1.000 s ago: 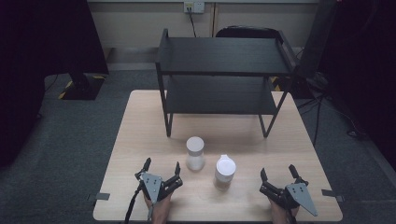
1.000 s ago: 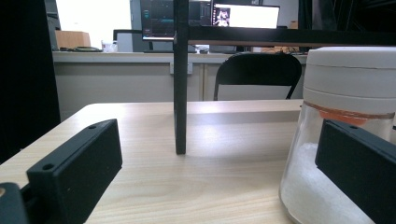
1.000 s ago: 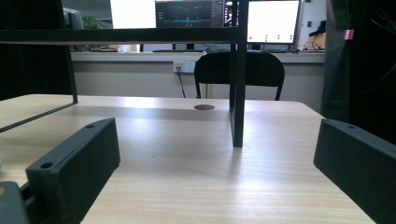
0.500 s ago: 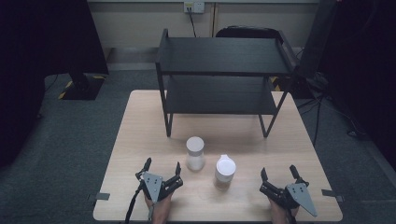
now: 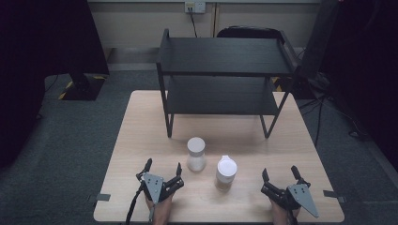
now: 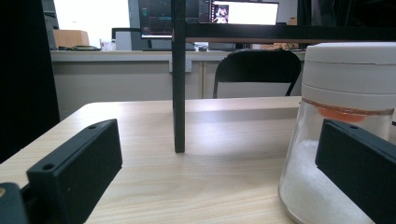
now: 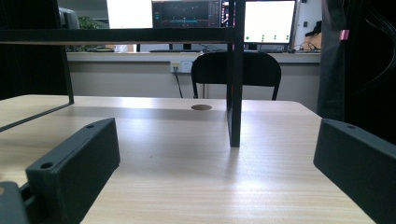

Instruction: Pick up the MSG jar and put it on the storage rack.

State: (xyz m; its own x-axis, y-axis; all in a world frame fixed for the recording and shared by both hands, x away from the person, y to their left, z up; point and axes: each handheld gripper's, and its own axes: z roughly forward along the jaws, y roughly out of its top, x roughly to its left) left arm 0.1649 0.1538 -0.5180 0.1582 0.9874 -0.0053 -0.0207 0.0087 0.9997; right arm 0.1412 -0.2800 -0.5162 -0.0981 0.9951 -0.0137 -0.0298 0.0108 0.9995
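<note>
High view: both grippers parked, two jars waiting

Your left gripper (image 5: 163, 171) rests spread at the table's (image 5: 141, 122) near edge, holding nothing. The left jar (image 5: 195, 153) stands at its 1 o'clock, near enough to reach first. The capped jar (image 5: 225, 173) sits just beside it. Your right gripper (image 5: 281, 177) lies equally spread, aimed at bare wood. The shelf rack (image 5: 225, 56) stands at 12 o'clock, likely their destination.
</note>
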